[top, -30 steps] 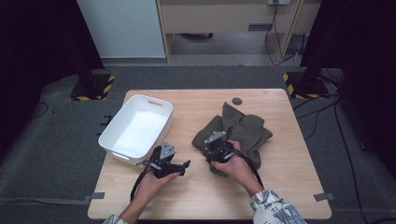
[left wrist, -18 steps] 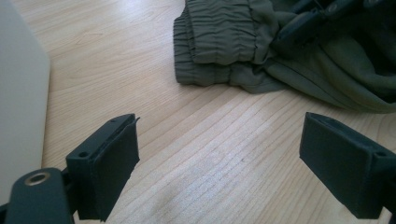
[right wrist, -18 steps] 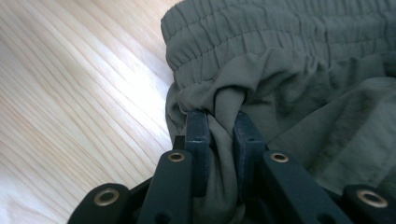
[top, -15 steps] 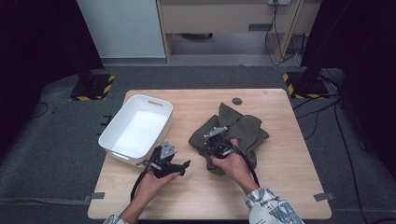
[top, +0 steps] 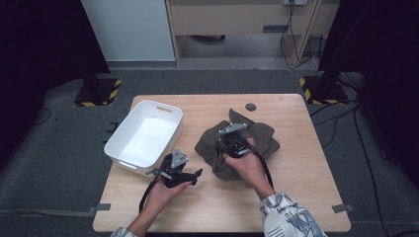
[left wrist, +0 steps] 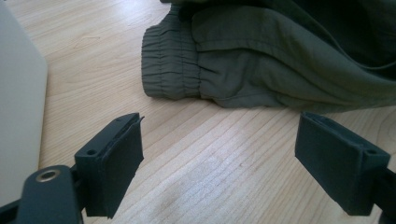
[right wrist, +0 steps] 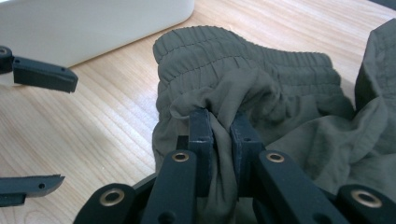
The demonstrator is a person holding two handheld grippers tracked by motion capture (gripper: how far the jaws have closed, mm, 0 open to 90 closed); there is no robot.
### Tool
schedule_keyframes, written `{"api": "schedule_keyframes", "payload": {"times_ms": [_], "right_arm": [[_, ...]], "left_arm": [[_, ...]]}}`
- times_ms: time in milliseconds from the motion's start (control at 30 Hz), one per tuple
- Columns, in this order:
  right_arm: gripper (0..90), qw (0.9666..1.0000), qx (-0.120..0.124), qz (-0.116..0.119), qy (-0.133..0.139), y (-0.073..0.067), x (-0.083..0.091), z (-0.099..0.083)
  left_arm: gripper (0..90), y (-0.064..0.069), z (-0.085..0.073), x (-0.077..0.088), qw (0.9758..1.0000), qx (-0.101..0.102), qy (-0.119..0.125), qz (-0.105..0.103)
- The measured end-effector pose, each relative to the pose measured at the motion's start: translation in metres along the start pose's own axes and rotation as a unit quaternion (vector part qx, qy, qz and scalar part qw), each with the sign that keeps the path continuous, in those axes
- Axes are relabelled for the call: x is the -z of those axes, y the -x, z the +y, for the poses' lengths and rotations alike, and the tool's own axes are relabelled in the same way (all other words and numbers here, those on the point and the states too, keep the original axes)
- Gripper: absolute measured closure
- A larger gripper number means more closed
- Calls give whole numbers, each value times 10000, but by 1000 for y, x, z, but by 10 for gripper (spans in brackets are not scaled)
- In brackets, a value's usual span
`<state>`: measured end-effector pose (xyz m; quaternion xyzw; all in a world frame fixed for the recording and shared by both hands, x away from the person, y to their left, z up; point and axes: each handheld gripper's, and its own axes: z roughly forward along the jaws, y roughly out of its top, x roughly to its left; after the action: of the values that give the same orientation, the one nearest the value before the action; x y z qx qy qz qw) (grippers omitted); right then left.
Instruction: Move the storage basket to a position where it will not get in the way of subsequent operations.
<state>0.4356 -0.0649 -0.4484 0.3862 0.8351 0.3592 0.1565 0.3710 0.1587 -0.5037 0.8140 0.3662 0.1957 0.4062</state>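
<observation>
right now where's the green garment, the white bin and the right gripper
green garment [left wrist: 261,70], left gripper view, elastic waistband side
white bin [top: 144,138], high view, inner floor
right gripper [right wrist: 219,130], right gripper view, between fingertips

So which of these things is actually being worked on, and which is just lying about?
In the job:
- olive garment, a fold pinched in the right gripper
- left gripper, open, beside it

Lying about:
- white tub
- small dark disc on the table

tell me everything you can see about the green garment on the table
The olive-green garment looks like thin woven fabric with a gathered elastic band and a ribbed cuff. It lies crumpled on the wooden table, right of the white bin. The right gripper has just closed on a fold, pinching it up.
</observation>
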Motion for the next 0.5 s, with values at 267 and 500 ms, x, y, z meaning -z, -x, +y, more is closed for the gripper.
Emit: {"api": "schedule_keyframes", "payload": {"times_ms": [267, 500], "right_arm": [[806, 9999, -80, -46, 120, 14, 8, 1], [686, 9992, -246, -285, 139, 32, 17, -3]], "left_arm": [[239, 2, 2, -5, 10000, -15, -15, -75], [290, 3, 6, -9, 9999, 74, -10, -115]]}}
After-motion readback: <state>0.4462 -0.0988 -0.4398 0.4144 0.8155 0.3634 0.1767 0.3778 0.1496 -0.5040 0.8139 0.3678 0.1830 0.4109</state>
